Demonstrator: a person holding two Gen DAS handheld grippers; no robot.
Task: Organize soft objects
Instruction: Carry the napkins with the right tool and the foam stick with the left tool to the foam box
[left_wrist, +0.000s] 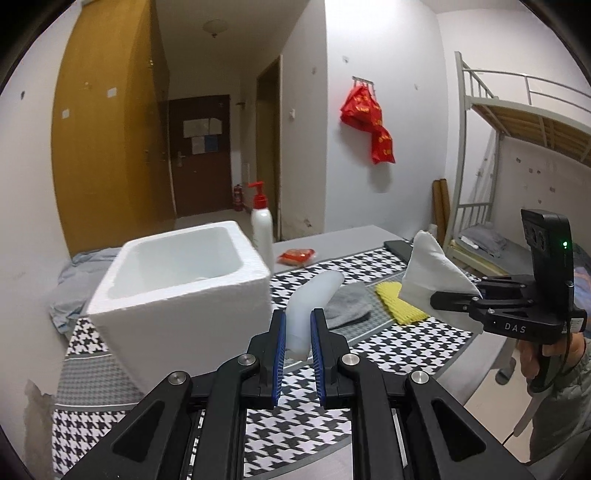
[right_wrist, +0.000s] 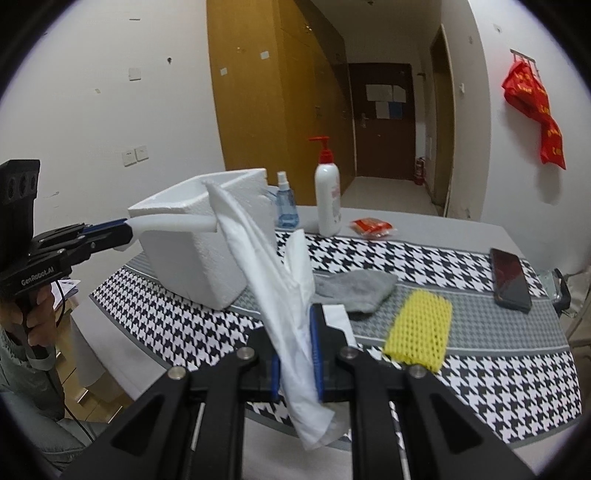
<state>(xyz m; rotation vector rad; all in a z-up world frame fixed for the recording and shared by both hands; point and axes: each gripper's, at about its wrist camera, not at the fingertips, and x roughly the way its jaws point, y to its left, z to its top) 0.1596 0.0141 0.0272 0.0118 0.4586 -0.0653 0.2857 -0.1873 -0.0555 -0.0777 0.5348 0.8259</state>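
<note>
My left gripper (left_wrist: 297, 326) is shut on a pale white foam piece (left_wrist: 314, 295), which sticks forward above the table beside a white foam box (left_wrist: 177, 291). In the right wrist view that left gripper (right_wrist: 127, 227) holds the foam piece (right_wrist: 173, 222) level in front of the box (right_wrist: 199, 254). My right gripper (right_wrist: 295, 350) is shut on a white tissue (right_wrist: 269, 266) that stands up and also droops below the jaws. From the left wrist view, the right gripper (left_wrist: 458, 301) carries the tissue (left_wrist: 430, 273) above the cloth. A grey sock (right_wrist: 354, 288) and a yellow foam net (right_wrist: 419, 332) lie on the houndstooth cloth (right_wrist: 480, 369).
A white pump bottle (right_wrist: 328, 199), a blue spray bottle (right_wrist: 286, 206) and a red packet (right_wrist: 371, 226) stand behind the box. A black phone (right_wrist: 509, 278) lies at the cloth's right. A bunk bed (left_wrist: 517, 147) stands at the right. A person's hand (left_wrist: 543, 358) grips the right handle.
</note>
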